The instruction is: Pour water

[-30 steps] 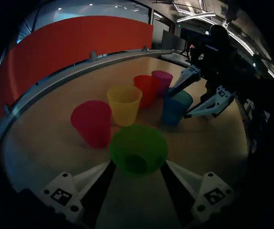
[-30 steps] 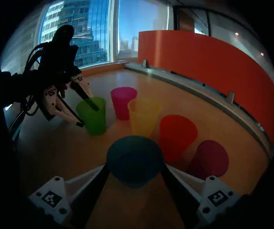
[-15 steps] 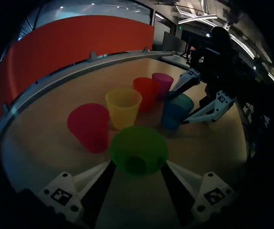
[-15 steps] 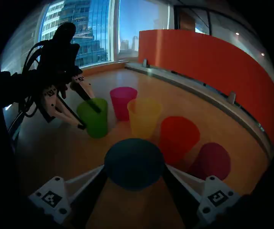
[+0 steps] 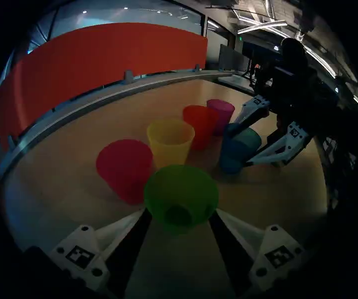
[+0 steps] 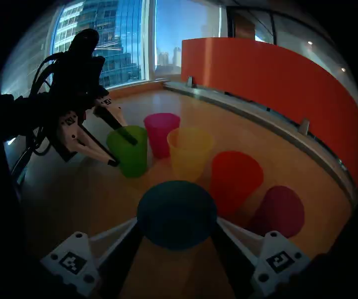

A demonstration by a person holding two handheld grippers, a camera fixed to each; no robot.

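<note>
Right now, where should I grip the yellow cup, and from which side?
I'd grip the yellow cup across its wall just below the rim, coming from the blue cup side: it stands upright, widest on top, flanked by a dark red cup and a red cup.

Contents of the green cup [image 5: 181, 199] are indiscernible.

Translucent plastic green cup [image 5: 181, 197], matt plastic blue cup [image 6: 176, 214], smooth wooden table [image 5: 278, 194], matt orange panel [image 5: 104, 55]
</note>
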